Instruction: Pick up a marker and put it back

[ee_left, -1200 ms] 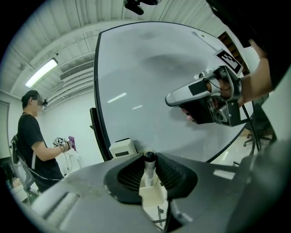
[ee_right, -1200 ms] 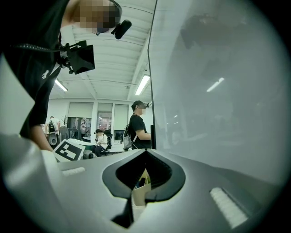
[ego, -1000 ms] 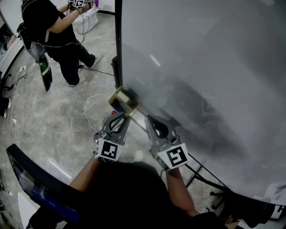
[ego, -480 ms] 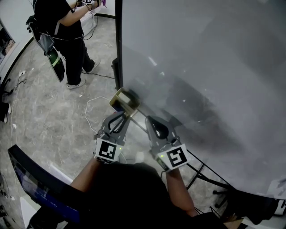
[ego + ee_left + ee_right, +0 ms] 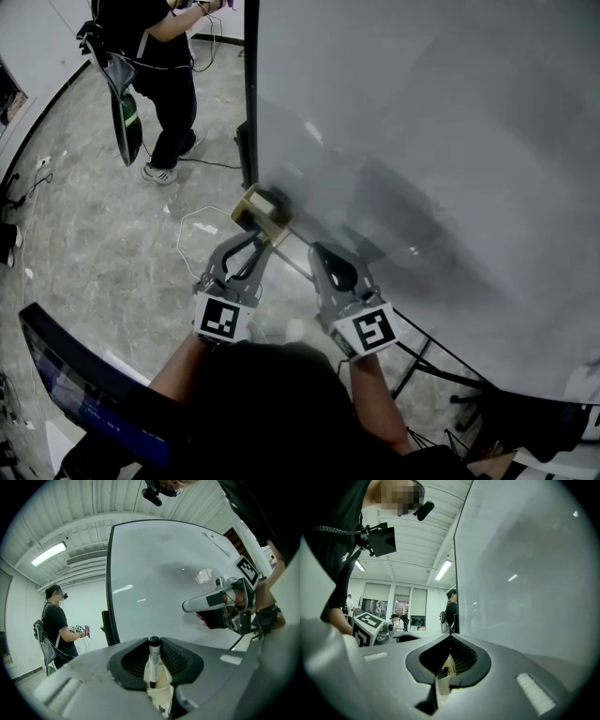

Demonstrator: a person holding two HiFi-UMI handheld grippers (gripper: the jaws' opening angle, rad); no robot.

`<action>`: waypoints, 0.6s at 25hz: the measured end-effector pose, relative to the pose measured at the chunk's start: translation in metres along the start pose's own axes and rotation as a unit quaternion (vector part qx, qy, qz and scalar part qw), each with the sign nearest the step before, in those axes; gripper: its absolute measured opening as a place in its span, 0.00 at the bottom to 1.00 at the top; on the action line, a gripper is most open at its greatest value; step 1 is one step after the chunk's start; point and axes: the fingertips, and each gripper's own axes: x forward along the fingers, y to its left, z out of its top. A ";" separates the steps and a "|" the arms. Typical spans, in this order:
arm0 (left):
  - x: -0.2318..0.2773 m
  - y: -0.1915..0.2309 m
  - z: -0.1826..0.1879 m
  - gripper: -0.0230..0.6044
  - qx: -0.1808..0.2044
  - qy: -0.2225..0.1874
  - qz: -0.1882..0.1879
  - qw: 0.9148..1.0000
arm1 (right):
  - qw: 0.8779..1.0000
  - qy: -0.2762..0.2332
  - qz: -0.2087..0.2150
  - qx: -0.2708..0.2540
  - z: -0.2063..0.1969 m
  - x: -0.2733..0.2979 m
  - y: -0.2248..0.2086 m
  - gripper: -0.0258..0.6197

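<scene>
Gripping a marker [image 5: 153,665] upright in the left gripper [image 5: 153,641], black cap at 12 o'clock above the ribbed pads [image 5: 176,658], white barrel running down between them. Showing the right gripper [image 5: 450,638] with jaw tips pressed together and nothing between. Pointing both tools side by side at the lower left corner of a grey whiteboard [image 5: 422,141], right one at 2 o'clock in the left gripper view, near but apart. Sitting just ahead of the left tips in the head view, a tan box-like holder [image 5: 260,210] on the board's bottom edge; contact with it impossible to tell. Running up from there toward 12 o'clock, the board's black side frame [image 5: 249,84]. Standing well apart at 11 o'clock on the grey marbled floor [image 5: 84,234], another person [image 5: 155,56] in black with a bag on the back. Lying at 9 o'clock of the holder, a white cable [image 5: 180,236] looped over the floor. Blocking the 7 o'clock corner, a dark panel [image 5: 80,389] with a blue edge.
</scene>
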 end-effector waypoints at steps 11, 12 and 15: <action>-0.026 0.017 0.026 0.17 0.004 -0.025 0.017 1.000 | 1.000 -0.008 -0.007 -0.003 0.008 -0.002 0.008 0.05; -0.029 0.018 0.027 0.17 0.003 -0.025 0.018 1.000 | 1.000 -0.006 -0.007 -0.004 0.009 -0.002 0.010 0.05; -0.035 0.024 0.031 0.17 0.003 -0.030 0.023 0.999 | 1.000 -0.009 -0.010 -0.006 0.011 -0.001 0.013 0.05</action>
